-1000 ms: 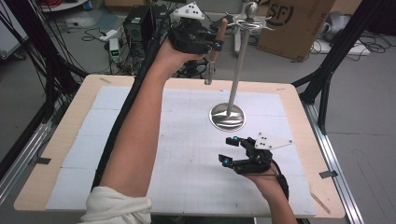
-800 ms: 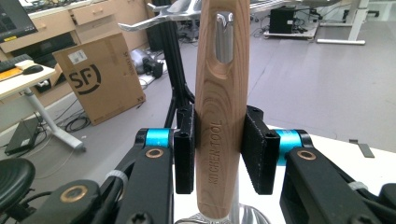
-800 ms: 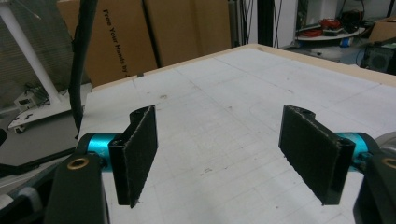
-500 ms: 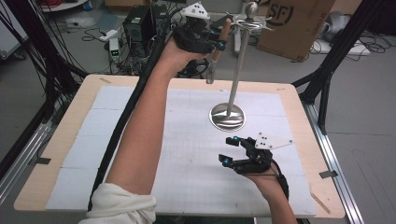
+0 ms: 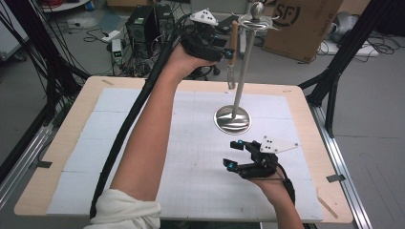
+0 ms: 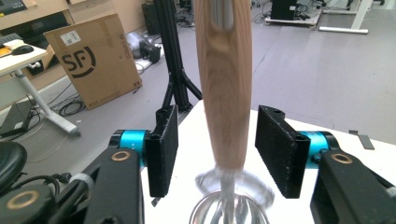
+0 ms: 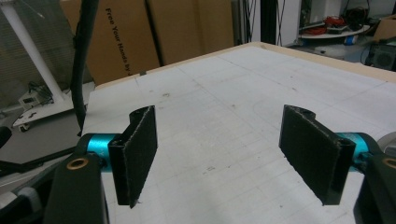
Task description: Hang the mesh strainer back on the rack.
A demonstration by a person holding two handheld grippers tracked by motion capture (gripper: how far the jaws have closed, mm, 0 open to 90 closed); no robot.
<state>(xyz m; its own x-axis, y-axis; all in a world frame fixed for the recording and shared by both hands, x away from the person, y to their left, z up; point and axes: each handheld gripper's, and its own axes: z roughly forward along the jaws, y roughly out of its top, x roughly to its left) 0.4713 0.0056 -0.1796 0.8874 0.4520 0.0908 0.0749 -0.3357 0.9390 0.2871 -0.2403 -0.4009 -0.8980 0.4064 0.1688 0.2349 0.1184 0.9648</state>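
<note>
Evidently the left gripper [image 6: 217, 154] had just been opening its jaws around the wooden-handled metal whisk [image 5: 232, 52] hanging from the steel stand [image 5: 237, 86], best withdrawn straight back; the right gripper [image 7: 229, 156] idled wide, empty.

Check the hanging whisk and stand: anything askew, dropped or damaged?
Nothing stands out. The whisk hangs straight from the stand, which is upright on the table. The left gripper has just opened, pads clear of the handle. The right gripper is open, holding nothing.
</note>
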